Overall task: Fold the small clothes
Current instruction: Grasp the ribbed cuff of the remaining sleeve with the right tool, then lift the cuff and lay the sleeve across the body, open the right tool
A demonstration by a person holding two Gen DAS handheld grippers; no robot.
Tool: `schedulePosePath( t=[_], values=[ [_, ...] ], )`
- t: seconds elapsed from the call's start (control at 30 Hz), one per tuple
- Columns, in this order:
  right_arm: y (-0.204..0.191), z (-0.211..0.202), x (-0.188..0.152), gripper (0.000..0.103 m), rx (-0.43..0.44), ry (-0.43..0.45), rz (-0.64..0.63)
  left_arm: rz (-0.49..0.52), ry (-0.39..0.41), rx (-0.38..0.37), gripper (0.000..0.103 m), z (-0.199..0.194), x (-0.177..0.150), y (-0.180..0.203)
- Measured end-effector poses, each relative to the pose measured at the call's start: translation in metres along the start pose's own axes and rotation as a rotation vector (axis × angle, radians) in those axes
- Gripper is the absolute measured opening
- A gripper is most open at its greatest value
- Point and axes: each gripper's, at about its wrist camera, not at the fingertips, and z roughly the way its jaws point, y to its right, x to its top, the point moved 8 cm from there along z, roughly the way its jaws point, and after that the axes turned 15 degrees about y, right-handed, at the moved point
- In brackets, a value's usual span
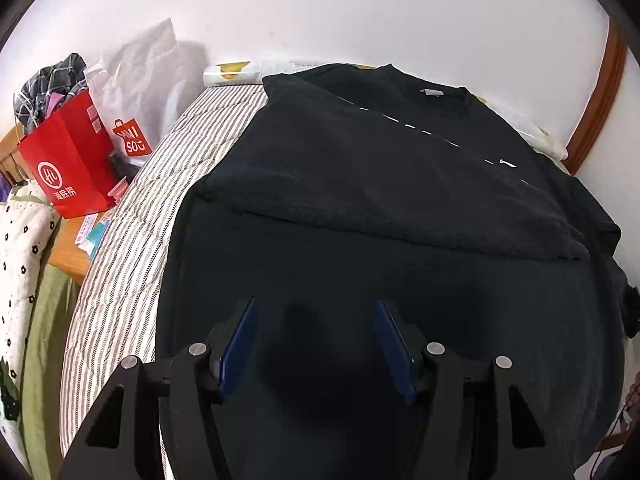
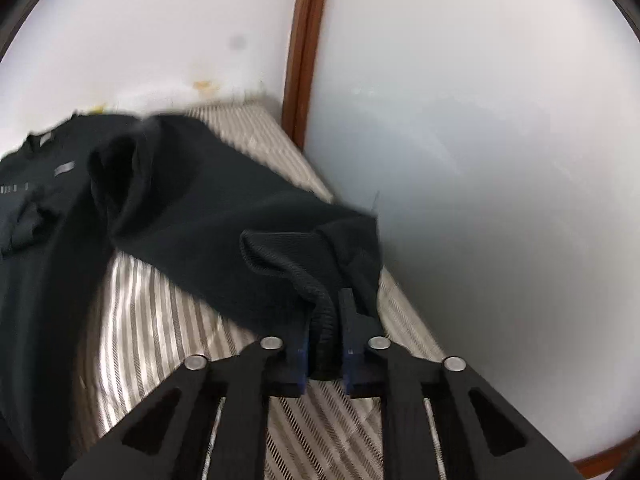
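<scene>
A black sweatshirt [image 1: 380, 208] lies spread on a striped mattress [image 1: 132, 248], collar at the far end, one sleeve folded across the chest. My left gripper [image 1: 314, 312] is open and empty, hovering over the sweatshirt's lower body. In the right wrist view the sweatshirt's other sleeve [image 2: 224, 216] is lifted off the striped mattress [image 2: 160, 320]. My right gripper [image 2: 326, 312] is shut on its ribbed cuff [image 2: 320, 320], close to the white wall.
A red paper bag [image 1: 72, 160] and a white plastic bag [image 1: 140, 80] stand on a wooden table left of the bed. A floral quilt [image 1: 20, 248] hangs at far left. White wall [image 2: 480, 160] and brown door frame [image 2: 304, 48] border the bed on the right.
</scene>
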Motion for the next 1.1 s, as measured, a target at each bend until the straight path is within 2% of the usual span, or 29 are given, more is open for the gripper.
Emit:
schedulePosePath(
  t=[0.1, 0.2, 0.3, 0.37, 0.43, 0.53, 0.7, 0.93, 1.1],
  values=[
    [0.008, -0.009, 0.019, 0.009, -0.021, 0.035, 0.019, -0.019, -0.005, -0.010, 0.057, 0.002, 0.000, -0.006],
    [0.011, -0.024, 0.054, 0.009, -0.027, 0.095, 0.058, -0.034, 0.002, -0.020, 0.057, 0.000, 0.001, -0.014],
    [-0.004, -0.041, 0.095, 0.009, 0.029, 0.153, 0.105, -0.057, 0.008, -0.023, 0.057, -0.002, 0.002, -0.024],
    [-0.029, -0.058, 0.123, 0.009, 0.086, 0.201, 0.105, -0.083, 0.009, -0.032, 0.057, -0.002, 0.001, -0.031],
    [-0.058, -0.071, 0.147, 0.009, 0.137, 0.242, 0.094, -0.103, 0.011, -0.038, 0.057, -0.004, 0.000, -0.039],
    [-0.125, -0.091, 0.183, 0.009, 0.256, 0.277, 0.084, -0.113, 0.004, -0.030, 0.057, -0.003, -0.004, -0.048],
    [-0.233, -0.114, 0.213, 0.009, 0.435, 0.304, 0.041, -0.124, 0.001, -0.041, 0.057, -0.002, -0.007, -0.056],
    [-0.366, -0.151, 0.215, 0.009, 0.648, 0.293, -0.003, -0.203, 0.003, -0.056, 0.057, 0.002, -0.013, -0.082],
    [-0.450, -0.154, 0.191, 0.009, 0.775, 0.249, -0.052, -0.222, 0.005, -0.065, 0.058, 0.006, -0.017, -0.096]
  ],
)
